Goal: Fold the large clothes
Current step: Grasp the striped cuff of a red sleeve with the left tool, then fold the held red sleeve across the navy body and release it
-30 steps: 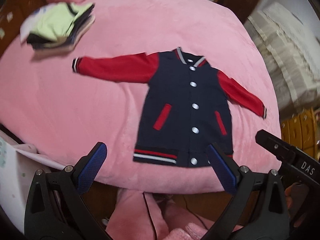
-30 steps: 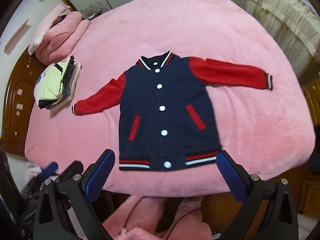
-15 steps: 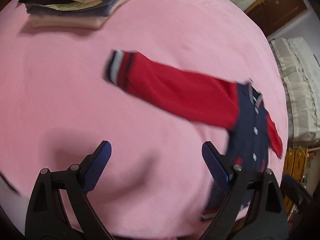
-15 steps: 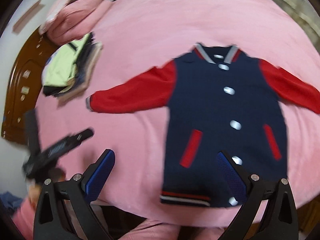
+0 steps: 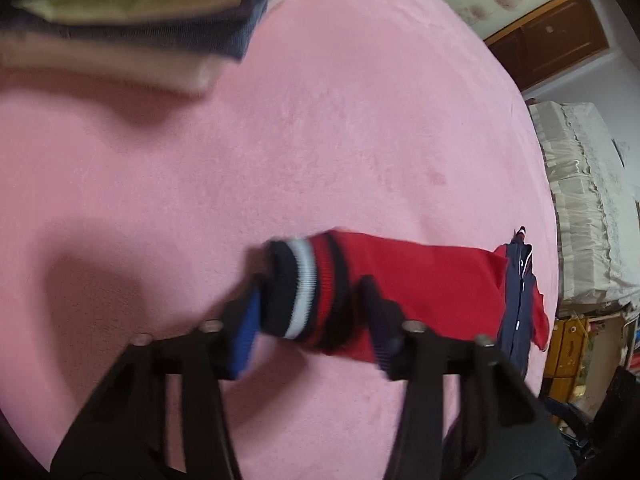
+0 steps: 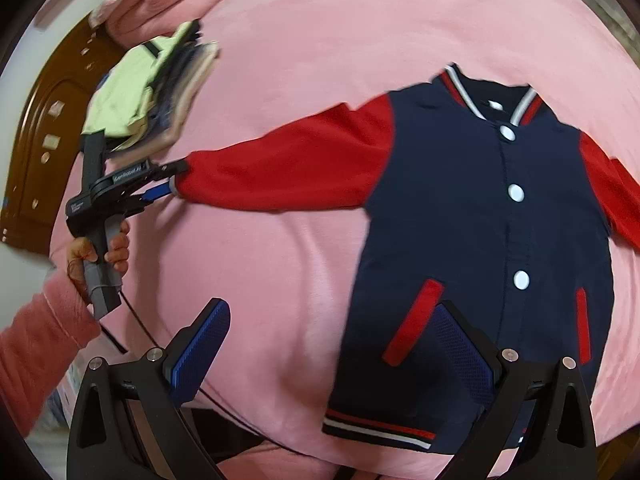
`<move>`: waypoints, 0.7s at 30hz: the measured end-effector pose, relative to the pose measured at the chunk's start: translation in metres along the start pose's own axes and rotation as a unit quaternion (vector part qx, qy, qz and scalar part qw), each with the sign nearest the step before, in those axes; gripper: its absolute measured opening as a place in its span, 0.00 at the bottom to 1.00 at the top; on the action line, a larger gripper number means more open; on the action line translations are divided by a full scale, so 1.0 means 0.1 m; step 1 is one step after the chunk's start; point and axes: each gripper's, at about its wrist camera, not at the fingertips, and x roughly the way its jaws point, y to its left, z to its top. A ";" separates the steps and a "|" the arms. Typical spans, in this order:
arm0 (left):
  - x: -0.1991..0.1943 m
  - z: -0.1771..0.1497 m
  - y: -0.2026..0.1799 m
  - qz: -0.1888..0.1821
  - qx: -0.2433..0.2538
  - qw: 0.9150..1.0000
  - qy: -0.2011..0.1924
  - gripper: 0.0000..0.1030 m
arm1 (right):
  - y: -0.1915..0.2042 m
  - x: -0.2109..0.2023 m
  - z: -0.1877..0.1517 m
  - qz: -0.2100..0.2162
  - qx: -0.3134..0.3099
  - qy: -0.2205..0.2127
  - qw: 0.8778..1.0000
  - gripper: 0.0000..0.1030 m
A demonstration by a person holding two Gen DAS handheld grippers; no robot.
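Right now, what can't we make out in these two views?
- Left gripper grip on cuff: left view motion-blurred, contact unclear.
- Jacket's far sleeve: right view, end cut off by the edge.
- Folded pile: left view, blurred and cropped.
- Jacket hem: right view, partly behind right gripper.

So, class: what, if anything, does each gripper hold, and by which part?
The left gripper pinches the jacket by its striped cuff; the right gripper holds nothing.

One jacket (image 6: 480, 216), two tools (image 6: 332, 344).
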 end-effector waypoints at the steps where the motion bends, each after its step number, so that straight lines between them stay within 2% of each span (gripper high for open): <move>1: -0.01 -0.01 0.01 0.003 0.000 1.000 -0.006 0.39 | -0.06 0.01 0.00 0.005 0.017 -0.005 1.000 1.00; 6: -0.27 -0.22 -0.28 0.023 -0.024 0.998 -0.057 0.22 | -0.42 0.01 -0.10 0.022 0.062 -0.011 0.998 1.00; 8: -0.46 -0.32 -0.54 -0.001 -0.029 0.995 -0.090 0.17 | -0.57 -0.04 -0.18 0.025 0.073 -0.019 0.997 1.00; 11: -0.66 -0.47 -1.00 -0.044 -0.026 0.991 -0.126 0.16 | -0.76 -0.03 -0.22 0.037 0.095 -0.032 0.994 1.00; 14: -0.69 -0.60 -1.58 -0.046 -0.009 0.989 -0.138 0.16 | -0.98 -0.03 -0.21 0.042 0.117 -0.043 0.991 1.00; 15: -0.69 -0.65 -1.75 -0.047 0.001 0.989 -0.142 0.16 | -1.08 -0.06 -0.21 0.047 0.125 -0.051 0.990 1.00; 17: -0.58 -0.75 -2.15 -0.076 0.015 0.988 -0.134 0.16 | -1.27 -0.14 -0.21 0.053 0.135 -0.071 0.987 1.00; 19: -0.38 -0.84 -2.47 -0.097 0.016 0.989 -0.107 0.16 | -1.41 -0.21 -0.21 0.058 0.137 -0.088 0.985 1.00; 21: -0.12 -0.98 -2.89 -0.097 0.035 0.991 -0.080 0.16 | -1.62 -0.30 -0.19 0.059 0.134 -0.105 0.984 1.00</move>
